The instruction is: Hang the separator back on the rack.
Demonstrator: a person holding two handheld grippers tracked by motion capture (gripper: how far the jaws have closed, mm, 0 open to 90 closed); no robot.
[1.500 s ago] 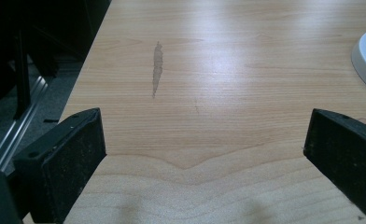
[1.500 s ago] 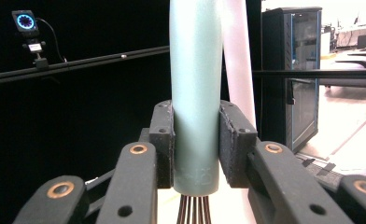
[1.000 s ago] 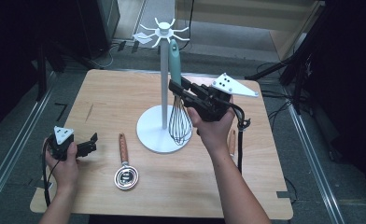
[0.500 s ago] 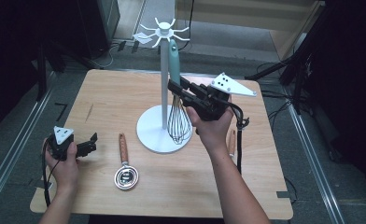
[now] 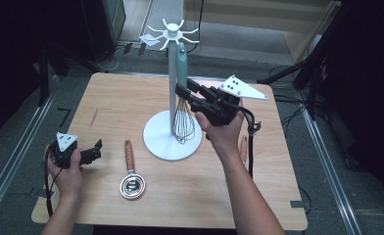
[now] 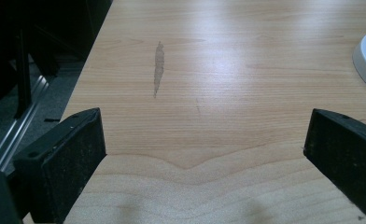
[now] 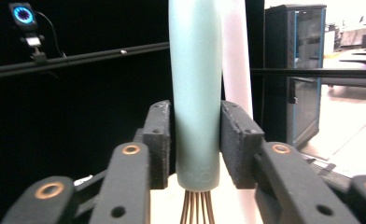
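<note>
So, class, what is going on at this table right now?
A person's right gripper has its jaws around the pale green handle of a wire whisk that hangs on the white hook stand; the jaws have just been opening, with the handle between them. The left gripper rests open over the wooden table, beside a wooden-handled metal strainer.

We see bare table (image 5: pixel 107 107) open left of the white stand (image 5: pixel 172 88); its pole and hanging whisk (image 5: pixel 181 112) block the middle, and a strainer (image 5: pixel 131 181) lies near the front.
</note>
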